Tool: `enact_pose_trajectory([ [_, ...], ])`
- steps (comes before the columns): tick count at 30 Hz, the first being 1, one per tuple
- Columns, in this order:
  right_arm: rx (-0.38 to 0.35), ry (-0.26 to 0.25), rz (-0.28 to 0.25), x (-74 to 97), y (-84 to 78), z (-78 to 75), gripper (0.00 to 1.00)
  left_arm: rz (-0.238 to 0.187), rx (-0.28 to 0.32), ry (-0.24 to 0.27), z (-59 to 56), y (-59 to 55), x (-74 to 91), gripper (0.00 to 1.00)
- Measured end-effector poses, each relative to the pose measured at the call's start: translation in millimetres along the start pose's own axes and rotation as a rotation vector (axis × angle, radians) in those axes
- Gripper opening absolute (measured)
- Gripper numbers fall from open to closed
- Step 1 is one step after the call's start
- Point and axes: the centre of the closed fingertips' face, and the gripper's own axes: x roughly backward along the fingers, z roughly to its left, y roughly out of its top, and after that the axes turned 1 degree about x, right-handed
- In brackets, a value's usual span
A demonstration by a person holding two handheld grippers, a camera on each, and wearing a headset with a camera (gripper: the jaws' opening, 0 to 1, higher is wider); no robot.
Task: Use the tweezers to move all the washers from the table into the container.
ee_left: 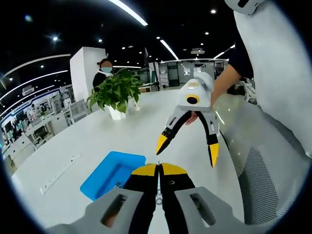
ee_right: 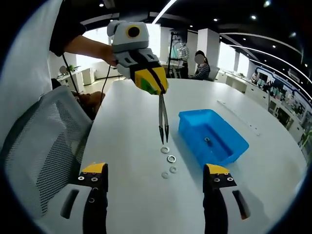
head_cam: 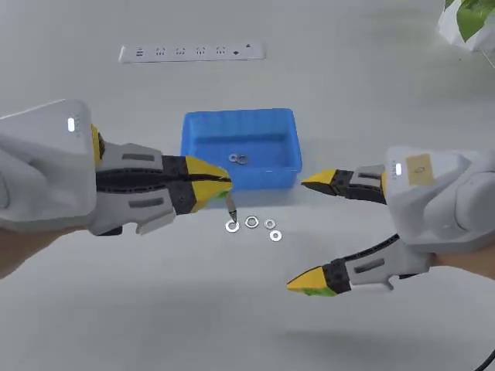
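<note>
Four washers (head_cam: 251, 222) lie at the container's (head_cam: 240, 178) six o'clock; left gripper (head_cam: 220, 182) pinches tweezers (head_cam: 230, 205), right gripper (head_cam: 305, 232) spread.

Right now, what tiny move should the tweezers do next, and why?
I'd guess: lower the tweezers a little, so their two tips go either side of the nearest washer's rim, then pinch. The left gripper holds them pointing down, with the tips seemingly just above that washer. Four washers lie on the table in front of the blue container.
</note>
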Motion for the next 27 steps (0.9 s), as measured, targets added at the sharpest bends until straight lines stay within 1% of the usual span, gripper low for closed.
enact_pose_trajectory([
  [2,-0.005,0.008,0.008,-0.4,-3.5,3.4,0.85,0.022,-0.001,-0.011,-2.7,-5.2,-1.1,0.04],
  [4,-0.016,0.032,0.023,-0.6,-7.2,8.6,0.88,0.026,-0.007,-0.018,-4.9,-6.5,-1.1,0.04],
  [7,-0.012,0.045,0.025,-1.3,-8.9,11.8,0.92,0.03,-0.009,-0.021,-6.9,-9.1,-2.3,0.04],
  [9,-0.022,0.054,0.022,-1.7,-9.1,13.5,0.92,0.031,-0.006,-0.018,-6.2,-10.8,-3.1,0.04],
  [12,-0.019,0.064,0.025,-2.7,-10.1,14.8,0.93,0.031,-0.003,-0.013,-4.8,-12.7,-4.1,0.04],
  [14,-0.022,0.074,0.026,-3.6,-10.0,16.0,0.94,0.028,0.008,-0.016,-4.8,-13.4,-4.6,0.04],
  [16,-0.025,0.078,0.016,-4.1,-7.7,16.5,0.95,0.033,0.005,-0.018,-4.5,-15.0,-4.9,0.04],
  [20,-0.03,0.088,0.018,-4.3,-7.6,16.8,0.95,0.03,0.015,-0.021,-4.5,-17.2,-6.5,0.04],
  [24,-0.031,0.09,0.028,-5.2,-10.3,16.1,0.96,0.027,0.018,-0.023,-5.9,-18.0,-7.6,0.04],
  [27,-0.038,0.091,0.023,-5.6,-9.8,17.2,0.96,0.027,0.017,-0.02,-5.0,-18.9,-7.7,0.04],
])
